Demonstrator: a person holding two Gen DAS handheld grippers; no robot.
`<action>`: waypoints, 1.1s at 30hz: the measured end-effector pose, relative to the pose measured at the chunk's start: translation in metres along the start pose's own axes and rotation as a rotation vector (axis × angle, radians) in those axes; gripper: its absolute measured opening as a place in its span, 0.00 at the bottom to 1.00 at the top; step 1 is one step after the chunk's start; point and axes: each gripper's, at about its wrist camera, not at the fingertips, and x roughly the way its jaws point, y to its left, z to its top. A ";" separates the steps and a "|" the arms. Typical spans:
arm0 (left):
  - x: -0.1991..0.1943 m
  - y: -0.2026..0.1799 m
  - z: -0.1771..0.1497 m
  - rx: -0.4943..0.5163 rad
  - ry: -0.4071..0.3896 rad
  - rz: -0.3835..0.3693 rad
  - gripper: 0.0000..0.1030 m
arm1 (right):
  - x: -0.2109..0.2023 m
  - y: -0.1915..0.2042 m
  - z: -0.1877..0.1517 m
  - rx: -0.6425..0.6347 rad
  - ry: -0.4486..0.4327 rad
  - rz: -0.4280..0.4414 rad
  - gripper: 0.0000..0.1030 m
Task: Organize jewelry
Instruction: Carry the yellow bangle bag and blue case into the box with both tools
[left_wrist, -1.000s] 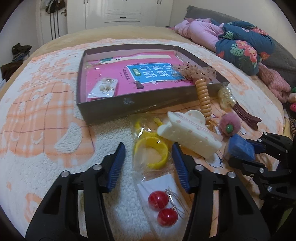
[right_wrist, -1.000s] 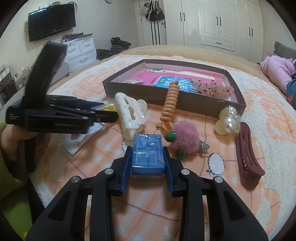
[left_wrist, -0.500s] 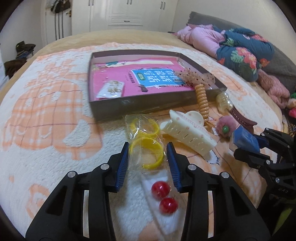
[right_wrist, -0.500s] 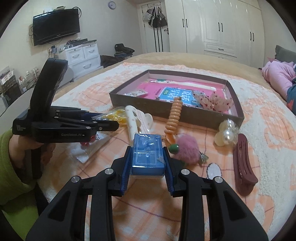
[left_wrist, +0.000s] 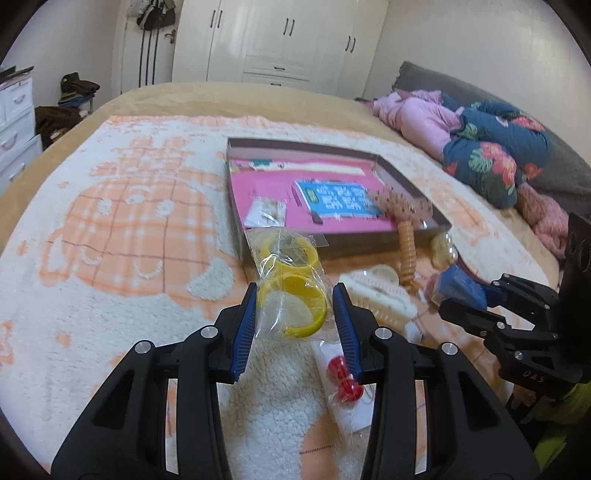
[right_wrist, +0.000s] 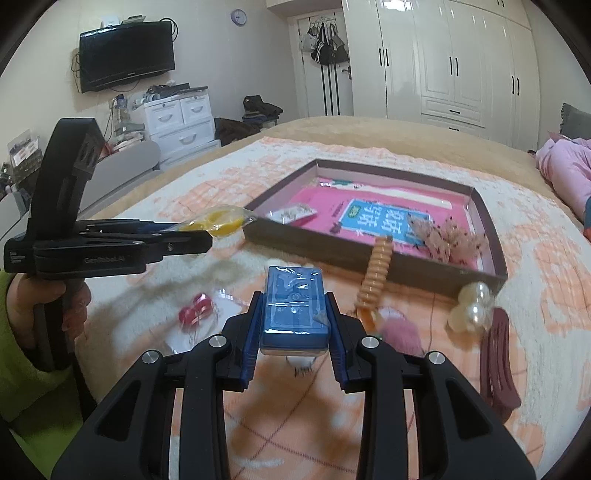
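Left wrist view: the left hand-held gripper (left_wrist: 293, 314) pinches a clear bag of yellow bangles (left_wrist: 291, 284), raised off the bed (left_wrist: 110, 258), having just narrowed on it. Beneath lie red earrings (left_wrist: 341, 376). The right hand-held gripper (right_wrist: 291, 321) clamps a blue box (right_wrist: 294, 314). Beyond, an orange coil hair tie (right_wrist: 376, 273) leans against the tray (right_wrist: 332, 242), which holds a pink book (right_wrist: 376, 218) and a small packet (right_wrist: 293, 213).
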 end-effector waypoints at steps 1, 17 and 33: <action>0.000 0.000 0.002 -0.002 -0.004 0.001 0.31 | 0.001 -0.001 0.002 0.002 -0.004 0.000 0.30; 0.017 -0.002 0.043 -0.026 -0.060 -0.021 0.31 | 0.015 -0.042 0.037 0.064 -0.055 -0.088 0.30; 0.066 -0.034 0.091 0.031 -0.048 -0.055 0.31 | 0.016 -0.114 0.057 0.142 -0.092 -0.226 0.30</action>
